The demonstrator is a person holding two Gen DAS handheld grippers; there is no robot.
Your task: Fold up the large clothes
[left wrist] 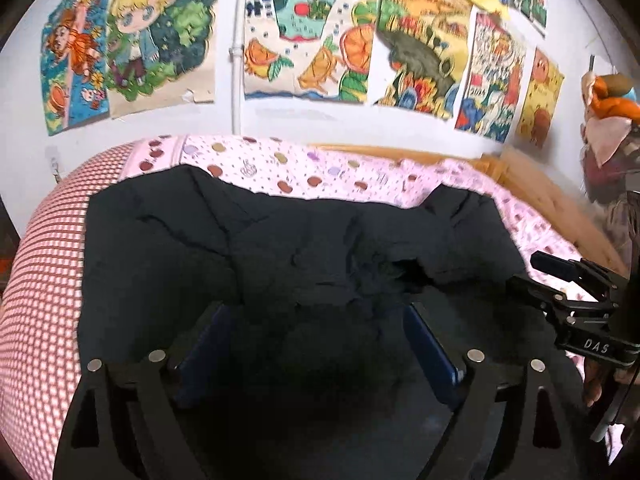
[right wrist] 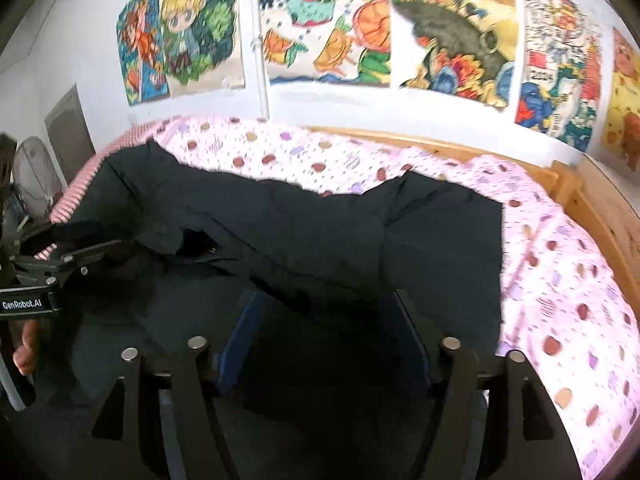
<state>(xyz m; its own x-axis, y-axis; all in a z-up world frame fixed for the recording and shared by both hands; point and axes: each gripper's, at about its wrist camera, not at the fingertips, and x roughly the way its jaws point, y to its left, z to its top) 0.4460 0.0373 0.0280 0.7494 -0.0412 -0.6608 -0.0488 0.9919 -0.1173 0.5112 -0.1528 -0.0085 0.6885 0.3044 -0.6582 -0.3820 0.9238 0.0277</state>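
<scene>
A large black garment lies spread and partly folded on the bed, its far edge ragged against the pink sheet; in the right wrist view the garment fills the middle. My left gripper hovers over its near part, blue pads wide apart, with nothing pinched between them. My right gripper is likewise open above the cloth. Each gripper shows in the other's view: the right gripper over the garment's right edge, the left gripper over its left edge. A person's hand holds the left one.
The bed has a pink spotted sheet and a red checked cover on the left. A wooden bed frame runs along the far and right sides. Drawings cover the wall behind. A fan stands far left, and a soft toy hangs right.
</scene>
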